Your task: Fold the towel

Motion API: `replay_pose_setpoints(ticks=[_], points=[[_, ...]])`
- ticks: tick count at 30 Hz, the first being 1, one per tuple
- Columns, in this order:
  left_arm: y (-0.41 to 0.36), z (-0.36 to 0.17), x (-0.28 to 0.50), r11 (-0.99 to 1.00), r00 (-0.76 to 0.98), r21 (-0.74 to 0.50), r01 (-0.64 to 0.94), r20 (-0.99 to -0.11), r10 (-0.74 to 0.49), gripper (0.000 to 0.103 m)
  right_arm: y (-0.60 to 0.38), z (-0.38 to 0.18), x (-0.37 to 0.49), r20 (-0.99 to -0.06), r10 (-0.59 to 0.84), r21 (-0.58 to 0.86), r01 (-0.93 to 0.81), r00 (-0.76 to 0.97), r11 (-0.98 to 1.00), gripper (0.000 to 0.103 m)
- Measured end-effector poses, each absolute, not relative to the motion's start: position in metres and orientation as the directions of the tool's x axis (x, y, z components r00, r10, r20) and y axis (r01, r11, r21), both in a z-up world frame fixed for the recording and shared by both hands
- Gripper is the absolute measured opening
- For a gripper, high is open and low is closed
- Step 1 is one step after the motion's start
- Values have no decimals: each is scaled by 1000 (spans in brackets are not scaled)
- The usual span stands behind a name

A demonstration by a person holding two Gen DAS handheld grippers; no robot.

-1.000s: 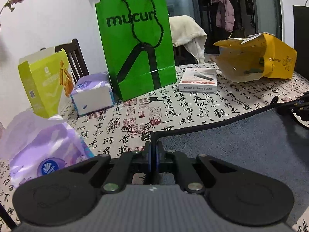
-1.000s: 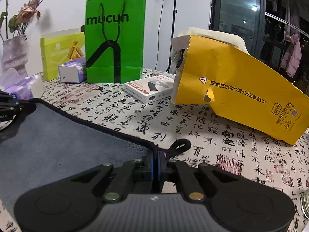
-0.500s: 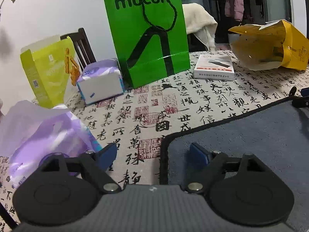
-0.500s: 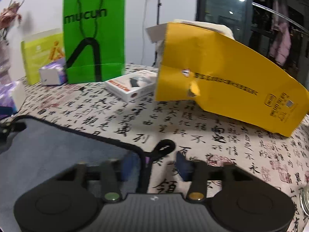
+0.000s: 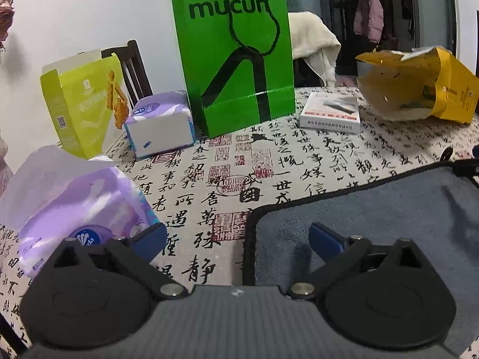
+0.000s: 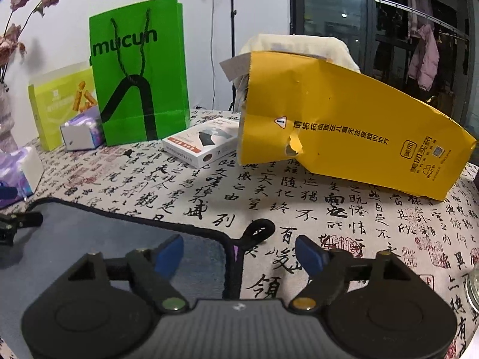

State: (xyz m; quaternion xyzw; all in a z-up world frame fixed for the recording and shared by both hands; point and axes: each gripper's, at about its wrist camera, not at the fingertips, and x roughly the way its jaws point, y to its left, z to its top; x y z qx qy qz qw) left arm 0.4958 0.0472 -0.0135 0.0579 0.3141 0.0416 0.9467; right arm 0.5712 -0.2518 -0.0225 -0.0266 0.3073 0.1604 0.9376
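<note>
A grey-blue towel (image 5: 374, 209) with a black hem lies flat on the calligraphy tablecloth; it also shows in the right wrist view (image 6: 98, 239). My left gripper (image 5: 236, 239) is open, its blue pads straddling the towel's far left corner without touching it. My right gripper (image 6: 239, 254) is open over the towel's far right corner, where a black hanging loop (image 6: 259, 230) lies on the cloth. The left gripper's fingers (image 6: 18, 223) show at the towel's left edge in the right wrist view.
A green mucun bag (image 5: 233, 51), a white box (image 5: 330, 113), a torn yellow paper bag (image 6: 353, 125), a lime box (image 5: 80, 104) and tissue packs (image 5: 161, 122) (image 5: 83, 209) stand along the table's far and left sides. A glass rim (image 6: 473, 293) is at the right.
Both grippers, shut on the towel's far corners a second ago, have opened and let go. The towel now lies flat, and both grippers have drawn back a little.
</note>
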Motion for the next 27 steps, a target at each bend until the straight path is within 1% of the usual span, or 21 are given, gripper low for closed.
replay_pose_setpoints(ticks=[1,3,7,8,27], points=[[47,-12,494,991,800,128,-47,-589,114,103,-252,-22,570,-583,281,54,-309,762,950,89],[47,-9,492,992,802,115,-53,-587,111,103,-252,-19,566,-577,281,66,-299,767,952,89],[48,-5,484,992,807,102,-76,-578,121,103,-251,-13,558,-572,262,65,-276,778,959,100],[47,-3,482,992,808,101,-79,-576,123,103,-251,-11,555,-569,255,55,-273,782,960,101],[39,22,417,993,849,101,-65,-518,109,103,-248,16,486,-507,262,62,-269,821,961,101]])
